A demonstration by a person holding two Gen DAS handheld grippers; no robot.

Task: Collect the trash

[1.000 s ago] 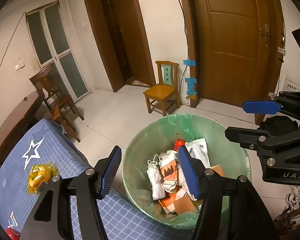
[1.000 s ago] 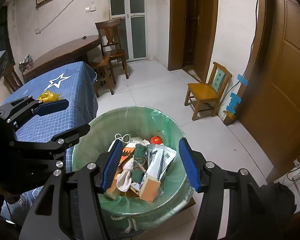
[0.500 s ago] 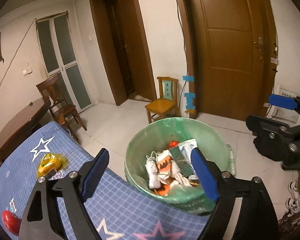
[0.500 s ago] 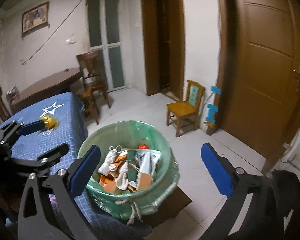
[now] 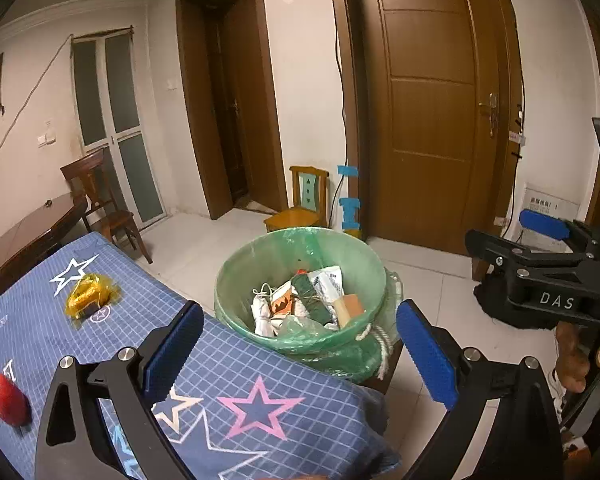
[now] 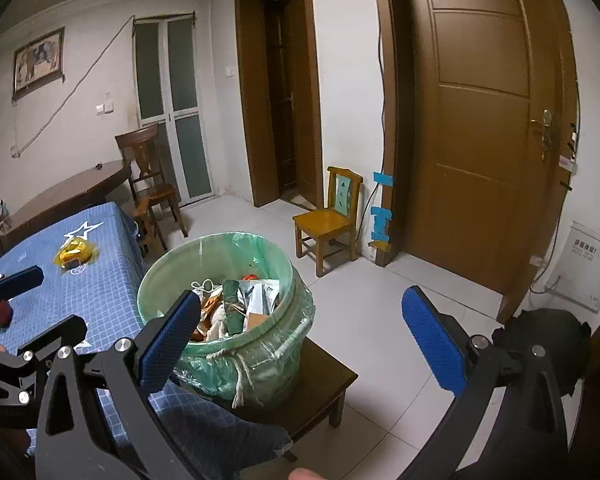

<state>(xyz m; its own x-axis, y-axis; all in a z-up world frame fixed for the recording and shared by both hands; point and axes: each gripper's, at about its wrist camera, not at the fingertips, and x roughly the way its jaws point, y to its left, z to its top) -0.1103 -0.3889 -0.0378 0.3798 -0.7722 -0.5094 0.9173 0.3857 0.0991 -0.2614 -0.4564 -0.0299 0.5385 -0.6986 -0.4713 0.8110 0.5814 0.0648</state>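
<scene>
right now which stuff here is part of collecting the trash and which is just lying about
Part of the job:
- green-lined trash bin, already holding scraps
- yellow crinkled wrapper on the blue star tablecloth
- red object on the cloth, probably trash
- left gripper and right gripper, both open and empty

Just lying about:
- small yellow chair
- dark wooden chair
- black bag on the floor

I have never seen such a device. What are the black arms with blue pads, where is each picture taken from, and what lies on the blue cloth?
They are two hand-held grippers, each with its own camera looking along the jaws. One picture comes from the left gripper, the other from the right gripper. Both have just been opening; both jaws stand wide with nothing between them. On the cloth lie a gold wrapper and a red thing. Beside it stands a green-lined bin full of trash.
</scene>
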